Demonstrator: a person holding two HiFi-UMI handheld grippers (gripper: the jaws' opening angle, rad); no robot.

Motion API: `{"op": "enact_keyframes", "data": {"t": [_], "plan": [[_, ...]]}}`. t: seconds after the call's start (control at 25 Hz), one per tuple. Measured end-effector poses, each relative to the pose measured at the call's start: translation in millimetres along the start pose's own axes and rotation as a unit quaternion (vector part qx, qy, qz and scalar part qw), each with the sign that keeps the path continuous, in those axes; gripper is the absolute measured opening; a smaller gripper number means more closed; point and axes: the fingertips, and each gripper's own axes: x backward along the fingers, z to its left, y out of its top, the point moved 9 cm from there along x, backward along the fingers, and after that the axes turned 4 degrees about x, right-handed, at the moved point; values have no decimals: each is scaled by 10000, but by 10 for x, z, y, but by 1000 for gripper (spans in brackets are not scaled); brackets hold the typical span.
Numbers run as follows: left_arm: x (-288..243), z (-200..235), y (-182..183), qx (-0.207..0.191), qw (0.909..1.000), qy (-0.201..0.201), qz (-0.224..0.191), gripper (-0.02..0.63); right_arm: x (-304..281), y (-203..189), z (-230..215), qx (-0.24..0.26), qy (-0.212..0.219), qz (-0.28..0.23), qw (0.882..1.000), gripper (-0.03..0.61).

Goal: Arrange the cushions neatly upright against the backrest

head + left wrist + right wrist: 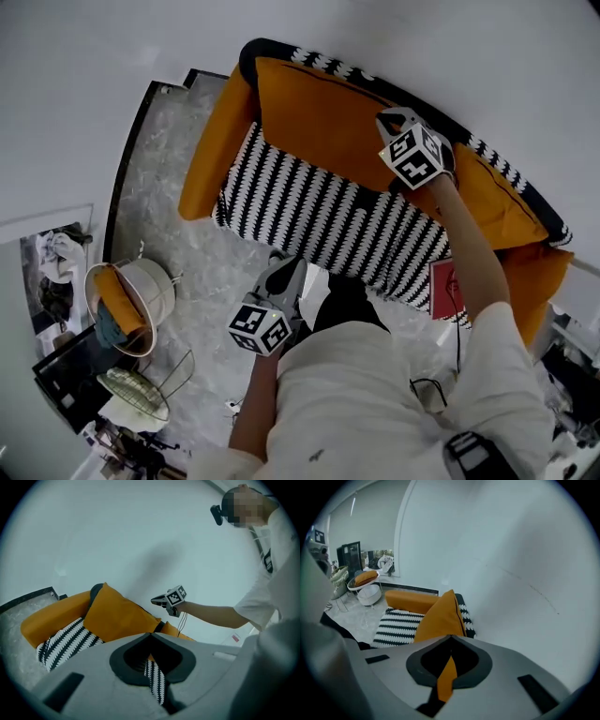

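**Head view.** One sofa, its black-and-white zigzag seat showing. Two orange cushions are lying lengthwise along the backrest.
- The long cushion is leaning against the backrest.
- The second cushion is sagging lower, toward the other end.
- The right claw is hovering at the long cushion's top edge, near where the two cushions meet.
- The left claw is hanging off the seat's front edge, well apart from both cushions. The right hand is the nearer one.
- A red card is lying on the seat, its print too small to read.

**Left gripper view.** The left claw's jaws are pressing fully together and gripping nothing. The striped seat is only showing through the slit between them. The long cushion is standing beyond and slightly left.

**Right gripper view.** The right claw's jaws are closing flush. Orange is showing through the slit, but no fabric is bunching at the tips, so I am judging the claw empty. The long cushion is running straight away from the tips, seen edge-on, with its far corner peaking upward.

**Writing.** Only the square markers on the claw cubes are showing, and nothing is legible.
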Motion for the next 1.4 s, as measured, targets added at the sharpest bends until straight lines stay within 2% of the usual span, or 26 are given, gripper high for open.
{"op": "enact_keyframes", "data": {"t": [0.28, 0.48, 0.6, 0.8, 0.92, 1.04, 1.24, 1.32, 1.4], "plan": [[196, 55, 289, -623, 9936, -892, 311, 12, 820, 139, 689, -419, 140, -19, 9990, 8], [664, 145, 448, -1252, 9841, -1234, 260, 12, 1238, 308, 1415, -877, 227, -3, 9959, 8], [976, 248, 509, -1547, 9780, -1379, 247, 12, 1373, 414, 1916, -1323, 253, -63, 9909, 9], [1450, 430, 518, -1786, 9702, -1622, 225, 12, 1543, 626, 2777, -2115, 278, -160, 9769, 9], [1656, 473, 495, -1722, 9678, -1828, 163, 12, 1664, 718, 3223, -2472, 212, -217, 9685, 9], [1769, 454, 374, -1683, 9633, -2076, 266, 12, 1810, 745, 3590, -2991, 58, -303, 9537, 9], [1896, 309, 200, -1949, 9524, -2315, 366, 12, 2004, 610, 4041, -3580, -122, -284, 9332, 9], [1920, 232, 204, -2041, 9492, -2374, 316, 12, 2120, 561, 4129, -3805, -164, -472, 9234, 9], [1925, 154, 177, -2005, 9480, -2447, 345, 12, 2263, 522, 4185, -4100, -129, -770, 9087, 9]]}}
